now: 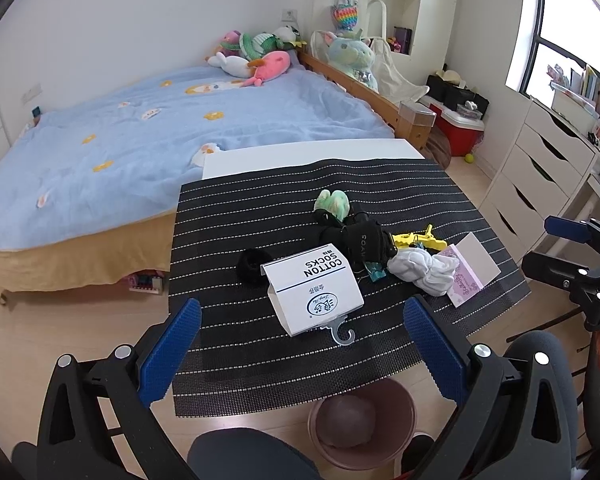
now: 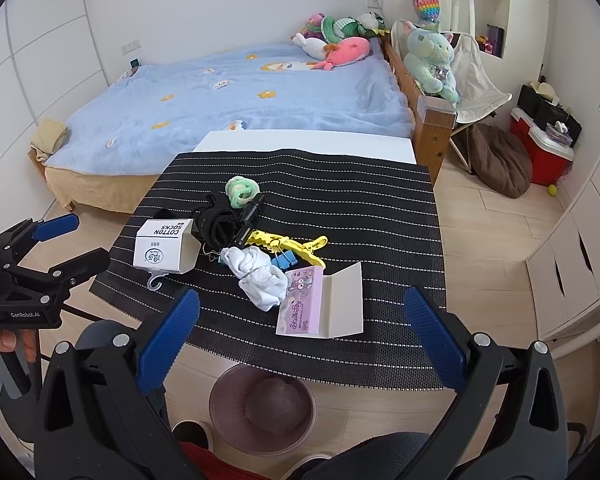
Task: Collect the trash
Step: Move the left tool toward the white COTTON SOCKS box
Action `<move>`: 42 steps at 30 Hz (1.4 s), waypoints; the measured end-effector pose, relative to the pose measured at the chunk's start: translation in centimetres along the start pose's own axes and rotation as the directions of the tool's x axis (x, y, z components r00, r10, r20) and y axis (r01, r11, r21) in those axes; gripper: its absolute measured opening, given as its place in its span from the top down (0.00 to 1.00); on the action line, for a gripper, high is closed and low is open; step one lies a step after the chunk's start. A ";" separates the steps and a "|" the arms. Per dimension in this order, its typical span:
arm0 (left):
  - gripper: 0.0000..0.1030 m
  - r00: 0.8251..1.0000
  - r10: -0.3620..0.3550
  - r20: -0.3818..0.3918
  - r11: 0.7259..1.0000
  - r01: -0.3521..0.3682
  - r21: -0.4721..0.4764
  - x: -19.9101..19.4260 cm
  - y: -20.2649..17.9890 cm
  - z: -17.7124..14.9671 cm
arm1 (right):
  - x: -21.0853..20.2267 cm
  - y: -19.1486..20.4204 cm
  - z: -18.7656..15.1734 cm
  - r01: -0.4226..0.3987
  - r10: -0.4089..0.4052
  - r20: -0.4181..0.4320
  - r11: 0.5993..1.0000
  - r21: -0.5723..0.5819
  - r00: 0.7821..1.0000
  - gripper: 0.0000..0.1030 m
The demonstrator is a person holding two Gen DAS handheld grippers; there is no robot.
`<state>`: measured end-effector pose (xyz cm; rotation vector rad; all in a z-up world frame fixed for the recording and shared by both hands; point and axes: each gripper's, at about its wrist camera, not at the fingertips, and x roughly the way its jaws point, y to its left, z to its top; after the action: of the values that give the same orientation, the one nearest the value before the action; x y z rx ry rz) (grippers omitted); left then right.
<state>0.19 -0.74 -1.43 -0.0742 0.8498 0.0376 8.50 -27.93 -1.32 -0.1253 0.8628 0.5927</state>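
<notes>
Currently we hold both pairs of fingers spread wide and empty above the near edge of the desk (image 2: 420, 216). Directly ahead of the left gripper (image 1: 302, 344), between its fingers, lies the white cotton-socks box (image 1: 314, 286), a piece of packaging we judge to be trash; its long axis runs away from the fingers, with its plastic hook pointing back toward them. Ahead of the right gripper (image 2: 302, 336), between its fingers, lies the pink folded card (image 2: 320, 306), opened flat, its fold running roughly away from the fingers. Each item is therefore nearest the gripper facing it.

Beyond both items, farther from the fingers, sits a pile: white socks (image 2: 258, 276), black socks (image 2: 216, 222), a green scrunchie (image 2: 240, 190) and yellow clips (image 2: 288, 244). We judge these not to be trash.

Below the fingers, on the floor at the desk's near edge, stands the pink bin (image 2: 262, 412). Something rounded and dull lies inside; we cannot identify it.
</notes>
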 end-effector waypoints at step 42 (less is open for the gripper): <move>0.06 0.997 -0.007 -0.075 0.999 0.003 -0.051 2.5 -0.2 0.4 | 0.5 -0.5 -1.3 0.007 -0.007 -0.018 1.000 -0.002 1.000 0.03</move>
<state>2.20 -0.93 -3.02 -0.1264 0.9243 0.0518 8.13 -28.58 -2.59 -0.1360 0.8783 0.5864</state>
